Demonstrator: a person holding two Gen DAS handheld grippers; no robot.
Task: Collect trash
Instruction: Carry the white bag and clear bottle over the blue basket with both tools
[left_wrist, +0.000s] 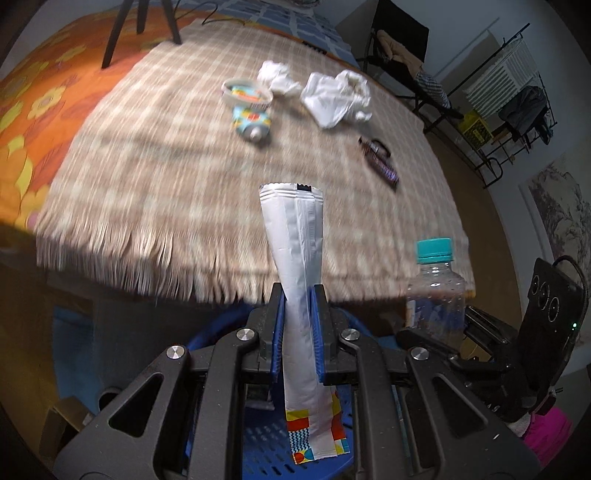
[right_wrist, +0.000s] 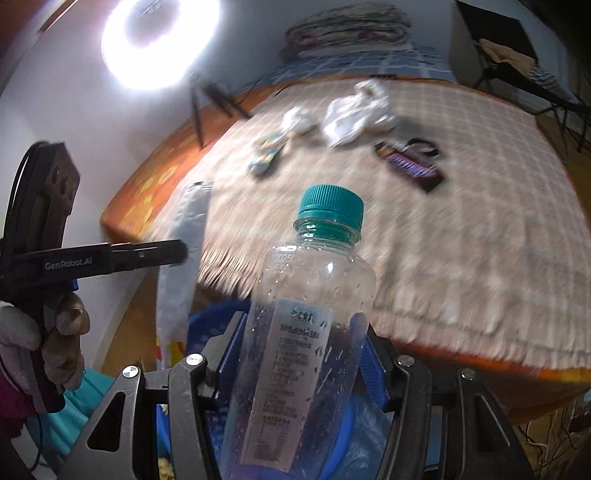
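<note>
The left gripper (left_wrist: 298, 314) is clamped on a long, flat, silvery-white wrapper (left_wrist: 295, 243), which stands up between the blue pads and flares toward its crimped top edge; its lower end, printed in bright colour blocks, hangs below the jaws. The right gripper (right_wrist: 301, 347) is closed around the body of a clear plastic bottle (right_wrist: 310, 314) with a teal ribbed cap, a pale printed label and droplets on the inside wall; how much liquid it holds cannot be told. Under both tools lies a blue perforated plastic basket (left_wrist: 266, 439), its rim curving beneath the fingers, with what looks like a clear bag liner in the right wrist view. A gloved hand (right_wrist: 62, 332) grips the left tool's handle. Just beyond the basket runs the fringed edge of a beige checked woven cloth (left_wrist: 155, 206), spread over an orange flowered cover (left_wrist: 26, 122). Well apart, toward the far side of the cloth, lie a crushed colourful cup (left_wrist: 249, 107), a small crumpled white tissue (left_wrist: 277, 77) touching it, a larger crumpled white tissue (left_wrist: 336, 98) and a dark wrapper (left_wrist: 380, 162). Bare cloth stretches between the fringe and these.
</note>
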